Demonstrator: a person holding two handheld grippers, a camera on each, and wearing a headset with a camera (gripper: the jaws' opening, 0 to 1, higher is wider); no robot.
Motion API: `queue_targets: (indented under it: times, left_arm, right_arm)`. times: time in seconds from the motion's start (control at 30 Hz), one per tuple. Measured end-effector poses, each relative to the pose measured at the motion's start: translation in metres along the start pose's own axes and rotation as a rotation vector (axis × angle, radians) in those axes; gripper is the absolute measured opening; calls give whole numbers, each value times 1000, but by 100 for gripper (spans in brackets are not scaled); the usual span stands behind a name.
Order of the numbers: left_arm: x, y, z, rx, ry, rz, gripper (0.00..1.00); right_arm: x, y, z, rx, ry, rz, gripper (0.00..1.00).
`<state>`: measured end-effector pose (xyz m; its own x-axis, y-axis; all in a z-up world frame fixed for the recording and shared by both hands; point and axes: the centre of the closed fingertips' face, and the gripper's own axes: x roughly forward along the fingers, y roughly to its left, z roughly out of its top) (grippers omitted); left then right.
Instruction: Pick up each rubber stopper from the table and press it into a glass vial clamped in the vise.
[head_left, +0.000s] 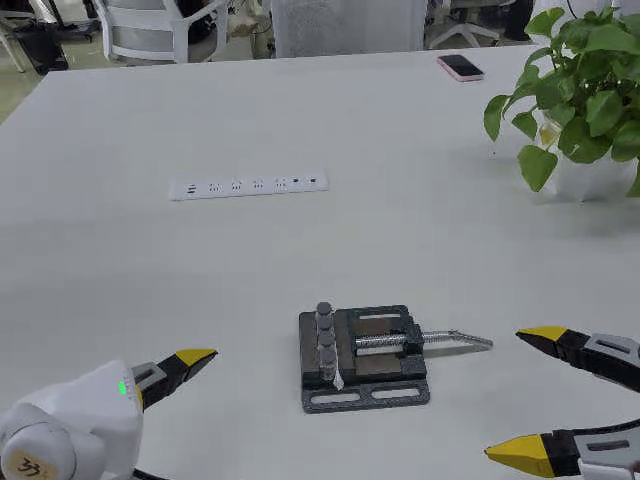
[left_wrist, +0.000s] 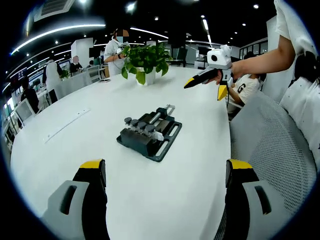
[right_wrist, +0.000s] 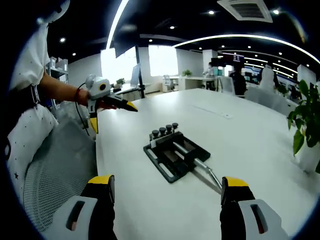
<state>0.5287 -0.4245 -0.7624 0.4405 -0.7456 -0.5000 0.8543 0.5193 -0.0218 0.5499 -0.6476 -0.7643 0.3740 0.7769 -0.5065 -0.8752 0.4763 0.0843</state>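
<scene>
Well, stoppers (head_left: 324, 311) seem to cap all four vials (head_left: 327, 366) in the vise (head_left: 385, 392). Left gripper (left_wrist: 166, 166) and right gripper (right_wrist: 168, 181) hover agape, empty. Off-centre pressing could crack glass.

Near left, a small scrawl, maybe "33", sits on the left gripper (head_left: 168, 372); nothing else reads.

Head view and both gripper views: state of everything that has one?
Black metal bench vise: closed on a row of vials.
Four small glass vials: upright, clamped, each topped with a dark grey rubber stopper.
Left yellow-tipped gripper: open, empty.
Right yellow-tipped gripper: open, empty.
White power strip: no plugs in its sockets.
Pink-cased phone: lying flat, screen dark.
</scene>
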Motion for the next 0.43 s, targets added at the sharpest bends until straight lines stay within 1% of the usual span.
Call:
queue_targets:
  times: [0.2, 0.43]
  left_arm:
    - [2, 0, 1, 3, -2, -4, 99]
    - [4, 1, 0, 13, 0, -9, 99]
  right_arm:
    - [1, 1, 5, 5, -8, -2, 86]
    - [-1, -1, 4, 1, -6, -2, 85]
